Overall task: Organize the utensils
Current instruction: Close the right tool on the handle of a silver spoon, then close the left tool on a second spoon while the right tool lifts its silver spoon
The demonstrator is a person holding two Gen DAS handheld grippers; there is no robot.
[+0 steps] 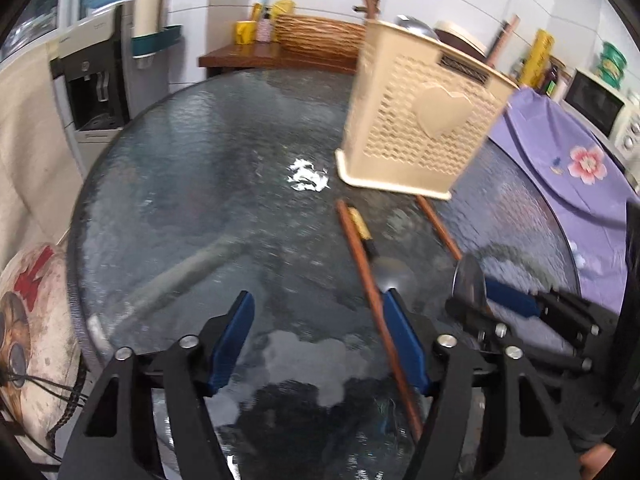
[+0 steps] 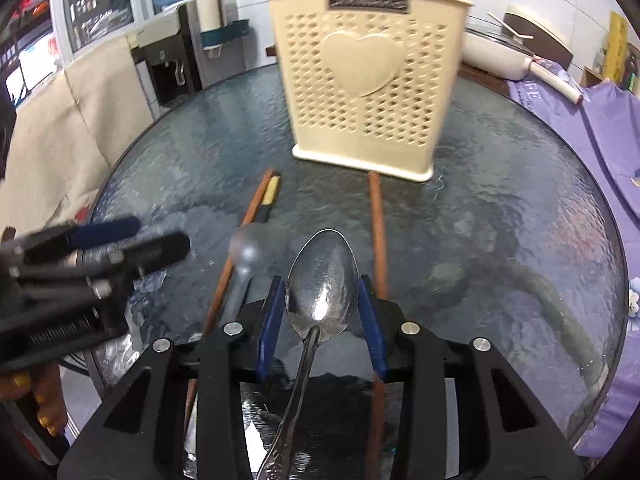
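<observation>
Carrying the spoon [image 2: 322,280] is the shaky part: it lies lengthwise between the right fingers [image 2: 323,308], bowl forward, and the blue pads sit at the bowl's curved edges, though I cannot tell how firmly they press. On smooth metal, any tilt could let it slide out onto the glass desk [image 2: 500,216]. The holder [image 2: 366,80] stands upright further back and looks light, so a nudge at its rim may tip it. The left fingers [image 1: 316,336] are open and hold nothing, with a wooden chopstick [image 1: 374,296] lying on the desk just inside the right-hand pad. Closing there could pinch it off-centre and swing it. The two grippers are near each other and could collide.
</observation>
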